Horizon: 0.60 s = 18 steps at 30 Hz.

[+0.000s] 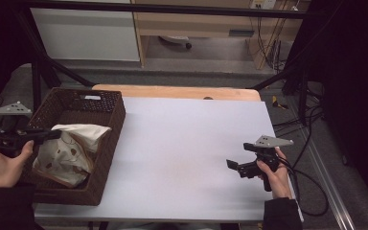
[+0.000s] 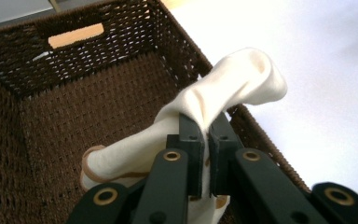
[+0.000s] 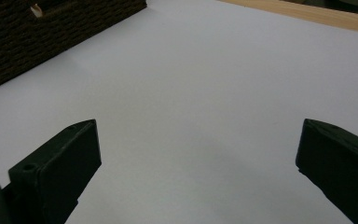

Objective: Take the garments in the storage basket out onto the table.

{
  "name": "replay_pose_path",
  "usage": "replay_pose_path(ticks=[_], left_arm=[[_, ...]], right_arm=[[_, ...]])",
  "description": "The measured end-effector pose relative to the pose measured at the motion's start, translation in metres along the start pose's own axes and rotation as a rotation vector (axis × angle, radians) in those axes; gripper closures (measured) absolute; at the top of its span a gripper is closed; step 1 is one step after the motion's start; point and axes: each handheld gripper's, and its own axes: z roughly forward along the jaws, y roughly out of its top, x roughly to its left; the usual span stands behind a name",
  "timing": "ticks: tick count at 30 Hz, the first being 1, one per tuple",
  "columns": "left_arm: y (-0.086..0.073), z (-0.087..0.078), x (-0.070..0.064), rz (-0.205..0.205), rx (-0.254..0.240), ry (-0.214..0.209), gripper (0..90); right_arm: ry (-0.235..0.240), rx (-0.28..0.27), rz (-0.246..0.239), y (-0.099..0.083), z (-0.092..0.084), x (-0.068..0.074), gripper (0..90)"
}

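Your left gripper (image 2: 204,140) is pinching a fold of cream cloth (image 2: 223,88) between jaws drawn tight together, holding it over the woven brown basket (image 2: 74,107) at the left end of the table. The cloth, printed with brown shapes, is draping from the jaws down into the basket, its raised end leaning out toward the rim on the table side. Across the white tabletop (image 1: 187,143), well apart from the basket, your right gripper (image 1: 242,165) is waiting low over bare surface with its jaws standing wide and nothing between them. The bite is looking thin, though the jaws are hiding how much fabric they are gripping. The risk here: a narrow fold is liable to slip free during a lift, or the hanging part may be catching on the rough wicker and dragging the basket along.
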Motion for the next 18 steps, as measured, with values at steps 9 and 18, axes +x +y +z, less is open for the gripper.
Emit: replay_pose_path(ticks=[9, 18], left_arm=[[0.01, -0.009, -0.001, 0.019, -0.004, 0.008, 86.0], [0.017, -0.016, 0.0, 0.024, -0.013, 0.006, 86.0]], right_arm=[[-0.001, 0.0, 0.0, 0.0, 0.0, 0.0, 0.5], [0.0, -0.001, -0.001, 0.0, 0.0, 0.0, 0.4]])
